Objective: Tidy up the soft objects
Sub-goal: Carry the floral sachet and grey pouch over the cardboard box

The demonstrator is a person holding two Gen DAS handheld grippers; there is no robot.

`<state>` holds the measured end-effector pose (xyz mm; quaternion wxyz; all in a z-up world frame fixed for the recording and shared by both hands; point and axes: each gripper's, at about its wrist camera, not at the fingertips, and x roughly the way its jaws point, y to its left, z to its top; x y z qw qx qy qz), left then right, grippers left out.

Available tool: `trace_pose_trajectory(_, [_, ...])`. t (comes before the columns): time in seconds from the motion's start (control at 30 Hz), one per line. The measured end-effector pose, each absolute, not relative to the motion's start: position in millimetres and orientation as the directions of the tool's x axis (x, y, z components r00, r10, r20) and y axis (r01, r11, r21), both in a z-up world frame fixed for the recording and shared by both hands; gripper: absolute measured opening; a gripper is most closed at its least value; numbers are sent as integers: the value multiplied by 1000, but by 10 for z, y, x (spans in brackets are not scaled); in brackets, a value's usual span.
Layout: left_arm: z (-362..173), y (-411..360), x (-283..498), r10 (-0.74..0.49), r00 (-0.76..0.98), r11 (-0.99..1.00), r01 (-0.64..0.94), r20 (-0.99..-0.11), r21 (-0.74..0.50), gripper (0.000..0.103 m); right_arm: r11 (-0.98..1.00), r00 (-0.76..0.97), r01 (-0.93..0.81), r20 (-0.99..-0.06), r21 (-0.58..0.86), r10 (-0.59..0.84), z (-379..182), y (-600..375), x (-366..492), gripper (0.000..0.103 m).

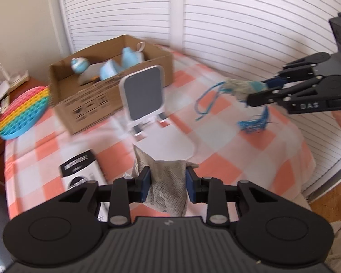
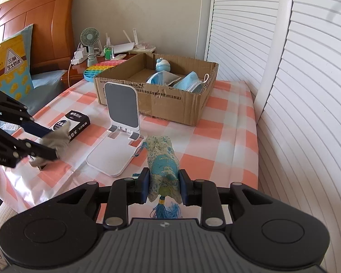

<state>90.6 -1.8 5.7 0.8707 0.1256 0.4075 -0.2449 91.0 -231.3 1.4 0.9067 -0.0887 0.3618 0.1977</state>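
A left gripper (image 1: 168,185) with black arms and blue pads is seen at the bottom of the view, clamped on a crumpled grey perforated cloth (image 1: 168,182). Below it, a bed covered in an orange-and-white checked sheet (image 1: 218,134) is shown. A white phone stand with a grey panel (image 1: 144,96) stands upright mid-bed. Behind it, an open brown cardboard box (image 1: 91,95) holds pale blue soft items. A round rainbow silicone bubble toy (image 1: 22,112) leans at the left. At the right, a right gripper (image 1: 255,93) is closed on a blue-and-beige tasselled pouch (image 1: 241,87), held above the sheet.
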Motion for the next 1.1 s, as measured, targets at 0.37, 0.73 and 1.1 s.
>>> trace_pose_trajectory(0.37, [138,347,1147,-277,599,887,460,-751,40,31,916,664,-402,-691,-8,286,18,-2144,1228,31])
trace_pose_trajectory(0.73, [282,460,1700,-263,640,905,422,-722,44,31,908,689,-418,-658,-17,305,236,-1999,1727,31])
trace_pose_trajectory(1.1, [530,298,2489,-262,680,901,427,-685,79,31,887,714,-459,-616,-54,333,592,-1754,2354,31])
